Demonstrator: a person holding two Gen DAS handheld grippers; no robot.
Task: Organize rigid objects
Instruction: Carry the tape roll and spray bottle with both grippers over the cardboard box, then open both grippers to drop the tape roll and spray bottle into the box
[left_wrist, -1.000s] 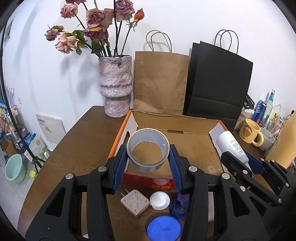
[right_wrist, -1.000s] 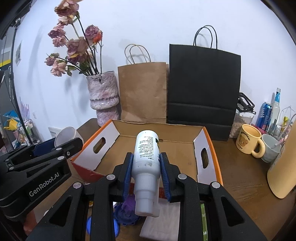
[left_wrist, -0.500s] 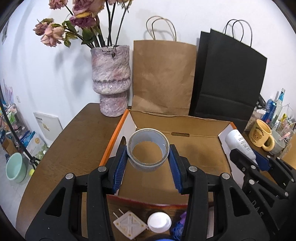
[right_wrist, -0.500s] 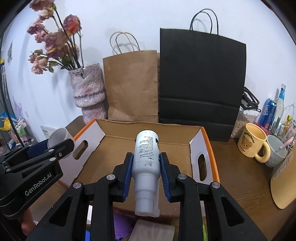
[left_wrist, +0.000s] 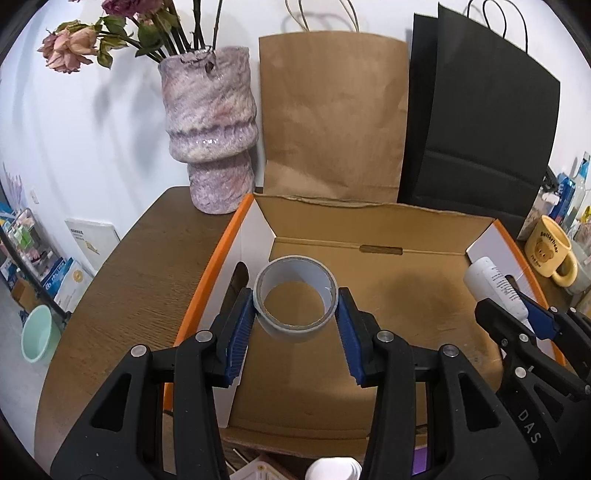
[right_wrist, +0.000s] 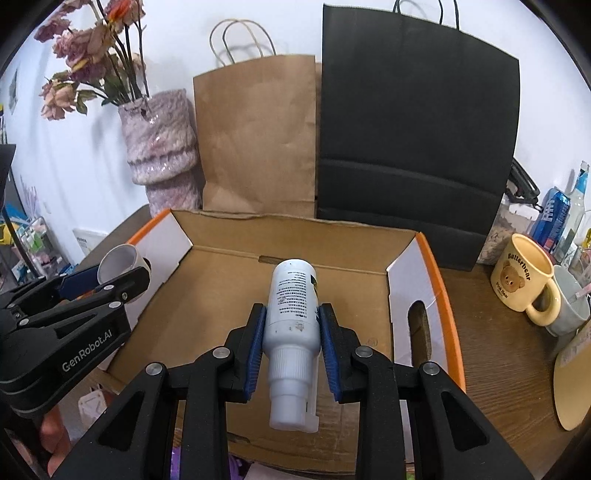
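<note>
- Left gripper (left_wrist: 295, 314) was clamped on a tape roll (left_wrist: 295, 297) — blue pads pressed on both sides of it, hole facing the camera.
- Roll hung above the floor of the box (left_wrist: 406, 295), near its left wall; not touching the cardboard as far as I could tell.
- Right gripper (right_wrist: 291, 321) was clamped on a white bottle (right_wrist: 293, 306), pads on its lower body, cap end toward the camera, base pointing into the box.
- Bottle also hung over the box floor, roughly mid-width, tilted down and forward.
- Both grippers sat side by side over the box's near edge; each showed in the other's view — the right one with the bottle at the far right of the left view, the left one with the roll at the far left of the right view.
- Box was open cardboard with orange rims and white end flaps with handle cutouts, on a dark wood table (left_wrist: 122, 280). Inside looked bare apart from what was held over it.
- Behind the box: a marbled vase (left_wrist: 208, 122) with dried roses at left, a brown bag (left_wrist: 332, 118) in the middle, a black bag (left_wrist: 480, 122) at right, all against the white wall.
- Right of the box: a yellow bear mug (right_wrist: 524, 277), a grey cup just beside it, cans and bottles further back.
- Near edge of the table, below the box: a white cap (left_wrist: 332, 470) and some small bits, mostly hidden by the gripper frames.
</note>
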